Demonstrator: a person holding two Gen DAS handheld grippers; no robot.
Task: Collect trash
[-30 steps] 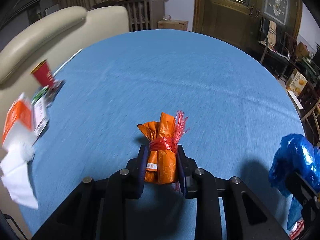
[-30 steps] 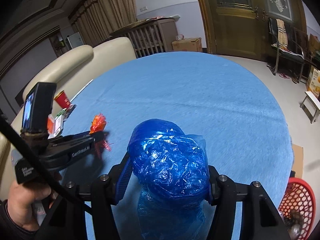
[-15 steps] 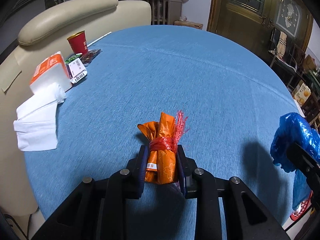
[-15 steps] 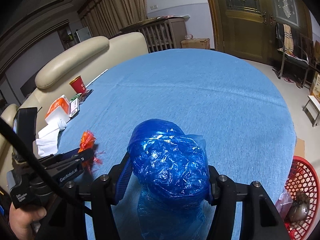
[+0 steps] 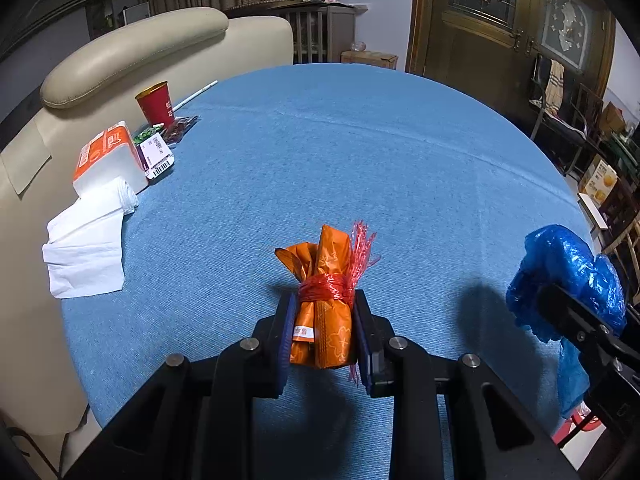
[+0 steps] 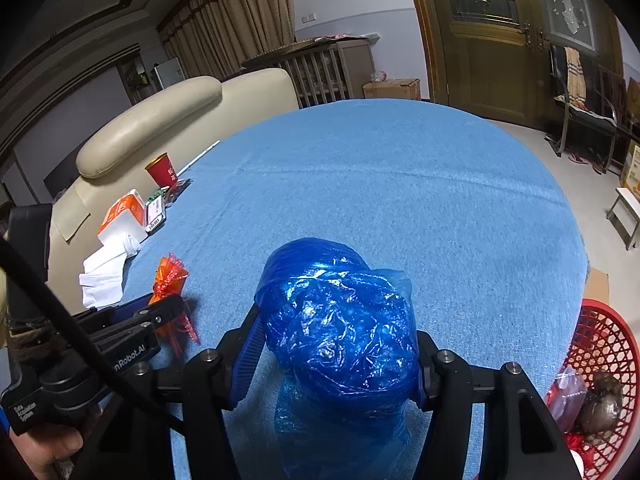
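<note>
an orange wrapper bundle (image 5: pixel 322 312) is clamped in the left tongs (image 5: pixel 323 334), a crumpled blue plastic bag (image 6: pixel 340 328) in the right tongs (image 6: pixel 338 356); the slippery bag could be dropped short of the red basket (image 6: pixel 600 364).

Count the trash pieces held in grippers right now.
2: orange wrapper bundle in the left gripper; blue plastic bag in the right gripper.

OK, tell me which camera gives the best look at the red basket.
The right wrist view. There the red basket sits off the table's right edge, its mesh wall and some trash inside visible, though cropped by the frame. The left wrist view shows only a red sliver at lower right, behind the right gripper holding the blue plastic bag.
</note>
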